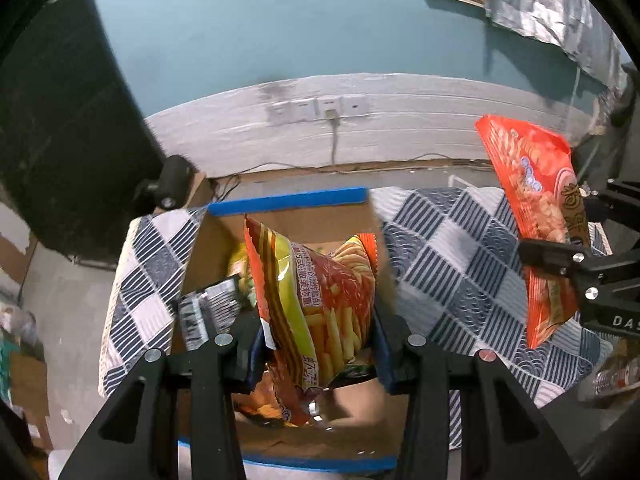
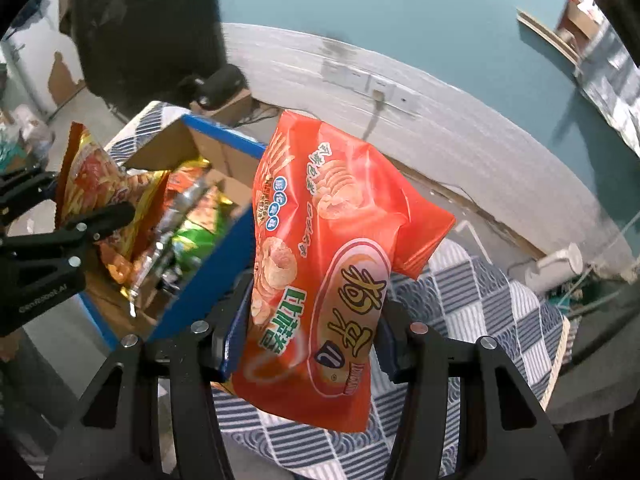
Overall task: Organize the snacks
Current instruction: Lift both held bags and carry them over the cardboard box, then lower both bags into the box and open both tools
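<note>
Orange bag (image 2: 320,280) pinched in my right gripper (image 2: 308,344); left gripper (image 1: 320,352) pinches a striped bag (image 1: 316,300) over the box (image 1: 288,200).

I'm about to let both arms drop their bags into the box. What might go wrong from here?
1. The box already holds several packets standing on end, so the fries bag in the left claw may perch on top or spill out.
2. The orange chip bag in the right claw hangs over the checked cloth, outside the box; released here, it misses.
</note>
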Motion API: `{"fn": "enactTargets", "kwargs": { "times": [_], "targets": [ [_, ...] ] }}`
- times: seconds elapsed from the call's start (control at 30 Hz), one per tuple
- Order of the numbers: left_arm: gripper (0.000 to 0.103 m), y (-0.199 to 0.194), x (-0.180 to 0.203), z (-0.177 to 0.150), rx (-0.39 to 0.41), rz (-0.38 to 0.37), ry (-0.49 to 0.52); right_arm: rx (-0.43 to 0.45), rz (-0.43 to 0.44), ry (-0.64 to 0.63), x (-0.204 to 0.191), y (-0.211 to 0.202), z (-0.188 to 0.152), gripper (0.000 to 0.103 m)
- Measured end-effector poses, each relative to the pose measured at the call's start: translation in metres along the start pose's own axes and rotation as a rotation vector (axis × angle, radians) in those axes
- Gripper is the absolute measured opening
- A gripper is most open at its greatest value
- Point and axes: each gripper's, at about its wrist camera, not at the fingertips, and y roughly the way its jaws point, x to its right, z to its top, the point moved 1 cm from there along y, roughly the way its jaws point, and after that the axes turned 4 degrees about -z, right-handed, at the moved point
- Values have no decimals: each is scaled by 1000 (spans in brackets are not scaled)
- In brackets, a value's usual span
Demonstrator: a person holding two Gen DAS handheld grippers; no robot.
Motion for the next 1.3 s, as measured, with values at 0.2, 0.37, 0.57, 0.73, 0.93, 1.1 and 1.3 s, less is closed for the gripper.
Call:
{"fn": "enactTargets", "kwargs": {
  "times": [0.2,0.37,0.57,0.73,0.93,1.1,1.3],
  "targets": [
    [44,3,-33,-13,-13,25,-59,-7,45,-33,-39,8,23,52],
    [44,12,-57,-22,-36,30,-102,-28,77,-58,-66,23,38,52],
    [44,25,-74,-32,-67,30,-134,-52,97,-89,-94,40,53,53],
    [45,31,-82,-36,-84,40,-152,-75,108,-103,-110,55,62,53],
    [46,41,-95,-44,-125,22,-213,-95,168,-74,-117,68,67,54],
    [65,34,-100,-44,-113,7,-251,-97,193,-68,-123,71,70,59],
    [80,20,-96,-40,-70,24,-222,-91,181,-61,-122,67,71,71]
  ]
}}
